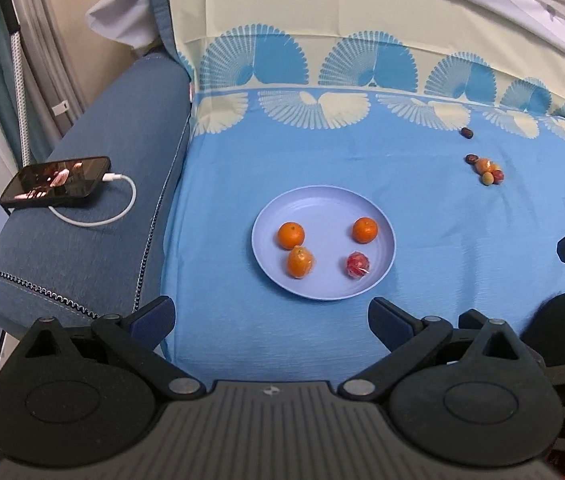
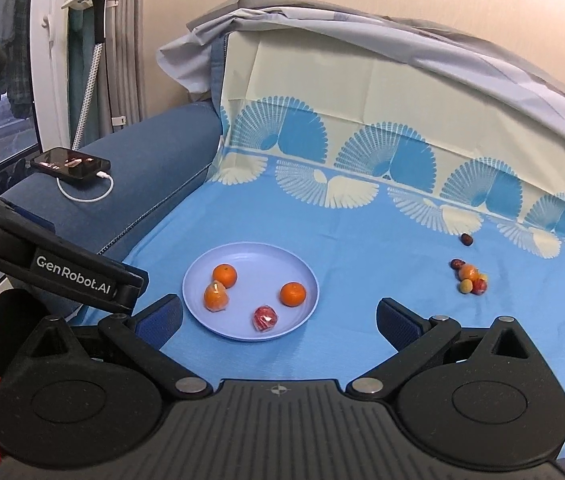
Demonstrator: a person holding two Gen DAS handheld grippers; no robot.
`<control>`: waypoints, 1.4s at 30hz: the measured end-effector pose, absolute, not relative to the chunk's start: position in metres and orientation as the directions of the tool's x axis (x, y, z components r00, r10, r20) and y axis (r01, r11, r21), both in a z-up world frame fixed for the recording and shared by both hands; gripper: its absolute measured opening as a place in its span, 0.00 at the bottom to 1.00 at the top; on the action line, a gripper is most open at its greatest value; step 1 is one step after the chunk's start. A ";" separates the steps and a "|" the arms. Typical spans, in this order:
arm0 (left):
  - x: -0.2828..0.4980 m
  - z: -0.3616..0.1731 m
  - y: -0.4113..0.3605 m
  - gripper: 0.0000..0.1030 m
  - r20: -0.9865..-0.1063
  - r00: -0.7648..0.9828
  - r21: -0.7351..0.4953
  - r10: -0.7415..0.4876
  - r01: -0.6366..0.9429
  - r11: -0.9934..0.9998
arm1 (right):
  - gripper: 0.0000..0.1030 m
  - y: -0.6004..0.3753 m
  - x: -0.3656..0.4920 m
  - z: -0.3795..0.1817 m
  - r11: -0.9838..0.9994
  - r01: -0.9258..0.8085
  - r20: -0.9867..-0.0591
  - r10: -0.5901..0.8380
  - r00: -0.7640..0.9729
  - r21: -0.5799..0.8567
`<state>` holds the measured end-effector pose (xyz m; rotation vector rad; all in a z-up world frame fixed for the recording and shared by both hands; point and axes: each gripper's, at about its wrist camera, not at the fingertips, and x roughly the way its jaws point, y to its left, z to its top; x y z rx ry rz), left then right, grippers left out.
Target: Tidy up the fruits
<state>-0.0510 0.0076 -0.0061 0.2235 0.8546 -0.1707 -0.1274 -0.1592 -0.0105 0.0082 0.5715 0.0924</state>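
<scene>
A lilac plate (image 1: 378,216) (image 2: 306,272) lies on the blue sheet. It holds two bare oranges (image 1: 291,235) (image 2: 225,275), a wrapped orange (image 1: 300,262) (image 2: 216,297) and a wrapped red fruit (image 1: 358,265) (image 2: 265,318). A small cluster of little fruits (image 1: 488,170) (image 2: 470,278) lies to the right, with one dark fruit (image 1: 466,133) (image 2: 466,239) apart behind it. My left gripper (image 1: 272,316) is open and empty, just short of the plate. My right gripper (image 2: 280,316) is open and empty, near the plate's front right.
A phone (image 1: 56,180) (image 2: 70,164) on a white cable lies on the blue sofa arm at left. The sheet rises over the backrest (image 1: 362,20) behind. The left gripper's body (image 2: 54,264) crosses the right wrist view at left.
</scene>
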 end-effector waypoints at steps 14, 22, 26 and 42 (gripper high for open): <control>-0.043 -0.012 0.011 1.00 -0.782 0.621 0.122 -0.050 0.231 0.965 | 0.99 -0.161 -0.121 -0.017 0.994 -0.096 -0.558 0.113 0.822 0.059; -0.035 -0.021 0.010 1.00 -0.802 0.596 0.130 -0.037 0.236 0.963 | 0.99 -0.161 -0.111 -0.025 0.992 -0.094 -0.580 0.125 0.805 0.083; -0.031 -0.024 0.007 1.00 -0.810 0.585 0.139 -0.030 0.241 0.960 | 0.99 -0.165 -0.106 -0.030 0.991 -0.094 -0.592 0.134 0.795 0.098; 0.016 -0.038 -0.027 1.00 -0.849 0.528 0.137 -0.030 0.275 0.952 | 0.99 -0.231 -0.068 -0.072 0.975 0.158 -0.604 -0.032 0.797 0.156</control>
